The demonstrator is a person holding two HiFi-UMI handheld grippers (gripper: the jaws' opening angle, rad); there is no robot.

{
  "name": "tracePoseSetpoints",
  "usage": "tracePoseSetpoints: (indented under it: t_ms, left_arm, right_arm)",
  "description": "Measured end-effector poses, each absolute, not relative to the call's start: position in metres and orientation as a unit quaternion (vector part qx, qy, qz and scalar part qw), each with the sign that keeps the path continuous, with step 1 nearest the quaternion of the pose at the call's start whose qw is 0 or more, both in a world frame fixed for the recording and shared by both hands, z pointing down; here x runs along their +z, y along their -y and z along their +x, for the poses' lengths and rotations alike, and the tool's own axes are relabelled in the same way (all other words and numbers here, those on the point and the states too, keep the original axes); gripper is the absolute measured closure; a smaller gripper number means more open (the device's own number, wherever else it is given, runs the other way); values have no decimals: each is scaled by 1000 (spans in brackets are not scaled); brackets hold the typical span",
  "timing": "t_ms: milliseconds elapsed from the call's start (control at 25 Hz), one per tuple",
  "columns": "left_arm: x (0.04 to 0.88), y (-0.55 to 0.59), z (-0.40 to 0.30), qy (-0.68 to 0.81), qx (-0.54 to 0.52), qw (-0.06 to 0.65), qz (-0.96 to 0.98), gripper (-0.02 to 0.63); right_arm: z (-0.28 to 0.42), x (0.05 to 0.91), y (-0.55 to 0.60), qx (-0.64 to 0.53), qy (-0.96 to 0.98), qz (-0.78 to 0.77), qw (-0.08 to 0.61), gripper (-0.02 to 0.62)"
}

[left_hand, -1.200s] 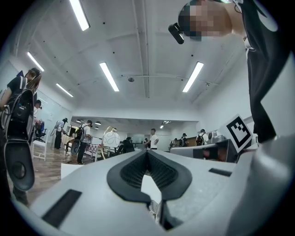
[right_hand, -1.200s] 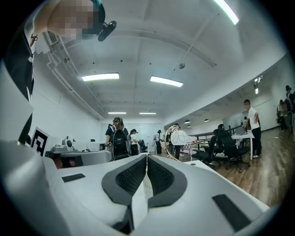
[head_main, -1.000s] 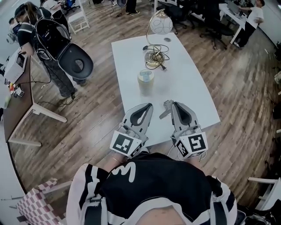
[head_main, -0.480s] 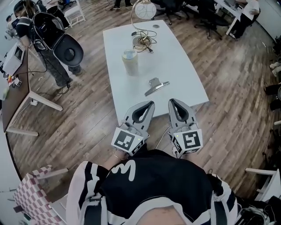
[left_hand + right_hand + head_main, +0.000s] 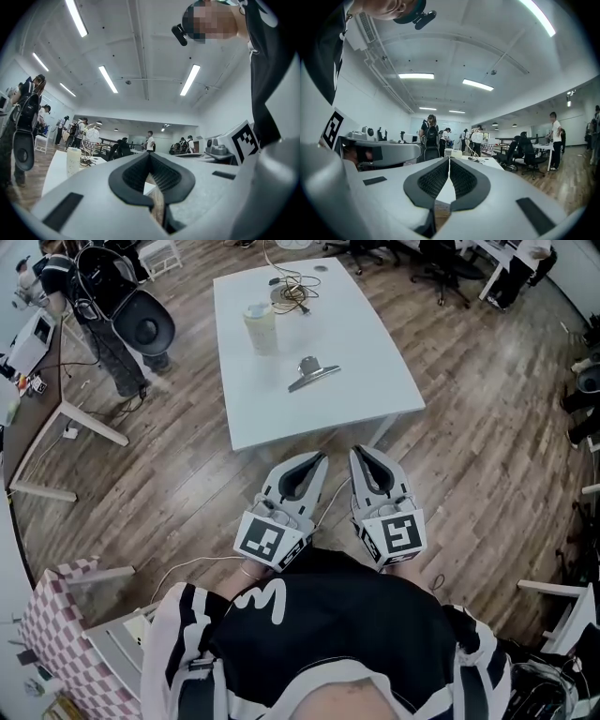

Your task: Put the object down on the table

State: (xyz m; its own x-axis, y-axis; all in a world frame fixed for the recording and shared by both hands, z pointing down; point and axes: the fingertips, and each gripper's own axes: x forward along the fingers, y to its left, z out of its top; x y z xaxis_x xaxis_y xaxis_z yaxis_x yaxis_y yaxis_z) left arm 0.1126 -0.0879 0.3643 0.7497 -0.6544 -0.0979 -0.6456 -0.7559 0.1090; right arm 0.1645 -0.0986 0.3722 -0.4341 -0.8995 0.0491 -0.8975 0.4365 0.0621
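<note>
On white table (image 5: 361, 338), metal object (image 5: 312, 374) lies mid-surface, near cup (image 5: 260, 326), away from every edge. Left gripper (image 5: 316, 457) and right gripper (image 5: 359, 452): jaws together, empty, side by side over wood floor (image 5: 459, 456), short of the near edge.

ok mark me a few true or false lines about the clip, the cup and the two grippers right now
1. The metal clip lies on the white table. True.
2. The right gripper grips the clip. False: its jaws are shut on nothing, and the clip lies apart on the table.
3. Both grippers hang over the table top. False: the left gripper and the right one are over the wooden floor, short of the table's near edge.
4. The cup stands farther from the person than the clip. True.
</note>
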Motion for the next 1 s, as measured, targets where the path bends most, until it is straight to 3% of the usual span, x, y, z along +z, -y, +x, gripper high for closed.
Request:
tracePoseSetpoints:
  t_ms: [1000]
  left_arm:
    - [364,15,108,391,-49,24,919,601]
  right_arm:
    - [147,384,33,4,878,477,30,574]
